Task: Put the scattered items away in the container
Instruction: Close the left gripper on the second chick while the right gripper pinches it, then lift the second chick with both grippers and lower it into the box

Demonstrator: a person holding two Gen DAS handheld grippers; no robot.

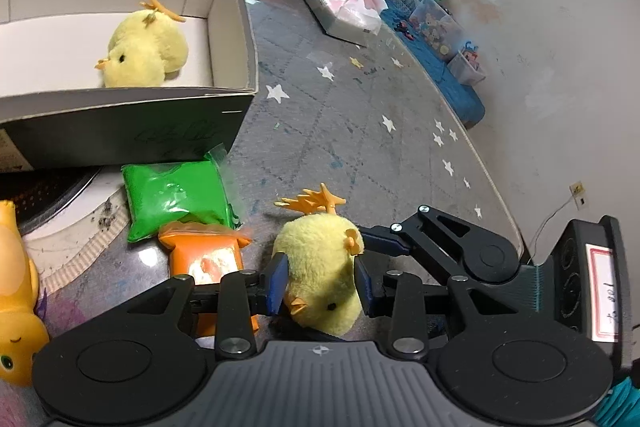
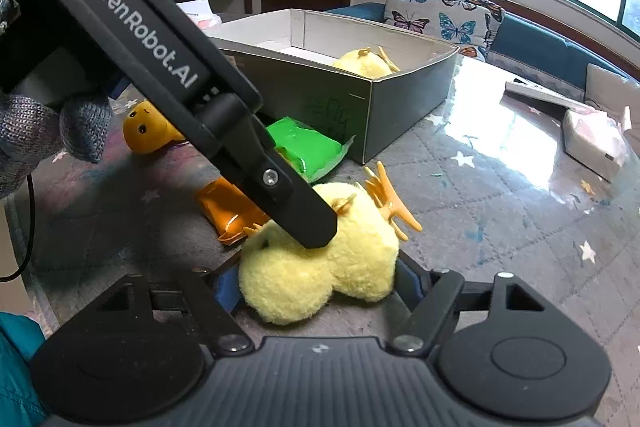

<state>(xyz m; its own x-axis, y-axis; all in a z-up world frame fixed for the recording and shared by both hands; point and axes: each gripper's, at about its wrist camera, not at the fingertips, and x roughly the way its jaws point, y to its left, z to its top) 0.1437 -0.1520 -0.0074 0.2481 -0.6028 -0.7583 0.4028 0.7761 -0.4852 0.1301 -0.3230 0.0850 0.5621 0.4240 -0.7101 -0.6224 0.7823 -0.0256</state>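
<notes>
Done: one chick (image 1: pixel 144 45) was already in your box (image 1: pixel 128 131).
Left gripper (image 1: pixel 320 283): pads touched a second chick (image 1: pixel 320 267) on the table, squeeze unclear.
Right gripper (image 2: pixel 316 291): straddled it, open.
Left over: green pouch (image 1: pixel 176 199), orange pouch (image 1: pixel 208 255), yellow toy (image 1: pixel 16 299).

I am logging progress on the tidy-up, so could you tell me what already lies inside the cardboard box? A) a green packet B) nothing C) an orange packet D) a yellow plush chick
D: one yellow plush chick lies inside the cardboard box; both packets are outside it.
</notes>
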